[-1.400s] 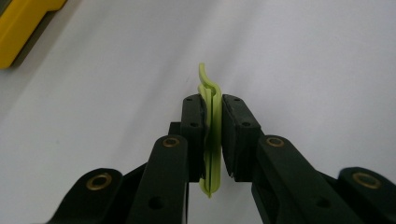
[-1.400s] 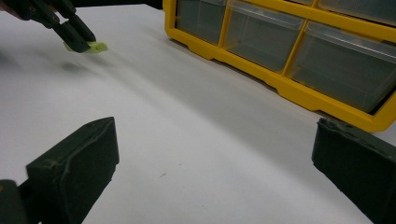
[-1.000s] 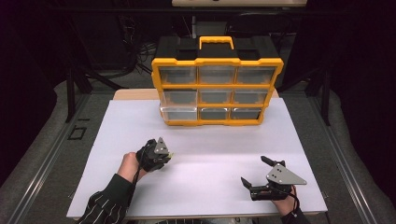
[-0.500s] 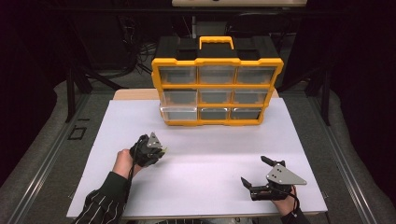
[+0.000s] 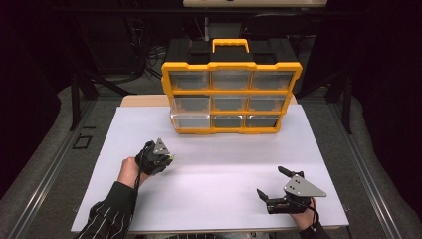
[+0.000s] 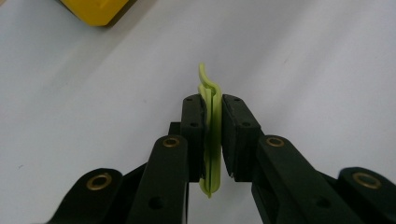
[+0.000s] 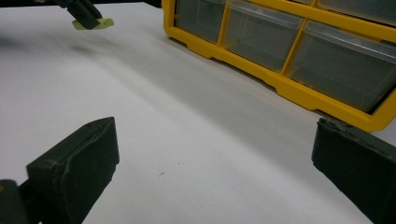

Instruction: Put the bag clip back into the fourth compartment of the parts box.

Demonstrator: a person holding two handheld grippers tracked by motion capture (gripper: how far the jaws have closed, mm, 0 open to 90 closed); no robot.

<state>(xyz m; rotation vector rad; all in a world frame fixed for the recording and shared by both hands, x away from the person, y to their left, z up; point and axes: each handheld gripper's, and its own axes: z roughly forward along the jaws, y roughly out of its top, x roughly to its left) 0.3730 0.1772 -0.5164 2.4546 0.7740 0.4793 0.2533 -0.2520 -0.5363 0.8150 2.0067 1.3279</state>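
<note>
White table [image 5: 209,199], left gripper [image 5: 168,160] clamping green clip [image 6: 211,140], nudged slightly toward organizer [image 5: 231,87], seemingly.

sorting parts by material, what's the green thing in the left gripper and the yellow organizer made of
Green clip: looks like thin moulded plastic, matte, folded in flat layers between the left gripper pads. Organizer: seemingly hard yellow plastic frame, slight sheen, with clear, see-through plastic drawers.
</note>
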